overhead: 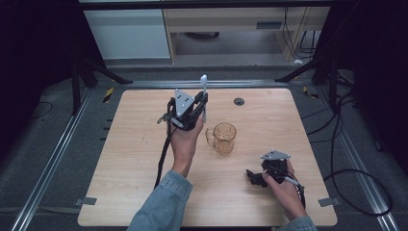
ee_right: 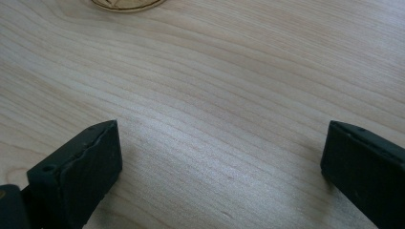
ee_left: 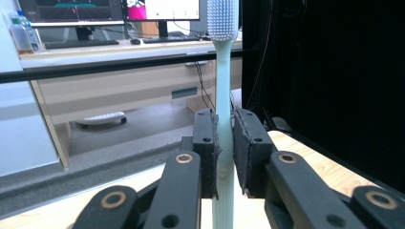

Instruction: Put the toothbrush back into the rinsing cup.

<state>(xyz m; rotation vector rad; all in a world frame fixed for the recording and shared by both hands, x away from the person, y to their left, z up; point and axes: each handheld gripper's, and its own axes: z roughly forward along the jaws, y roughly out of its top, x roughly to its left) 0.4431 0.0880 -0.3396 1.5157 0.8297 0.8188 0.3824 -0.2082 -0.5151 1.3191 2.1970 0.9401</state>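
Left gripper (overhead: 202, 103), left of centre in the high view, clamped on a pale toothbrush (overhead: 204, 91); handle pinched low, head standing up toward the top of the frame. Same grip in the left gripper view: toothbrush (ee_left: 222, 95) upright in the middle of the picture, bristle head at the top edge, both pads (ee_left: 213, 157) pressed against the handle, jaws nearly together. Held upright and by the lower handle, probably so the free end can drop straight into a narrow mouth.

Amber glass mug (overhead: 223, 137) just right of and below that gripper, near the middle of the wooden table (overhead: 144, 159), upright, mouth open, handle turned left toward the hand. Likely the target, hence the brush hanging close beside it and above rim height.

Right gripper (overhead: 255, 178) at lower right, resting low on the table, well apart from the mug. In the right gripper view, jaws spread wide at the bottom corners, nothing between them but bare table (ee_right: 215, 119); mug base (ee_right: 126, 4) at the top edge. Parked clear, presumably to leave room.
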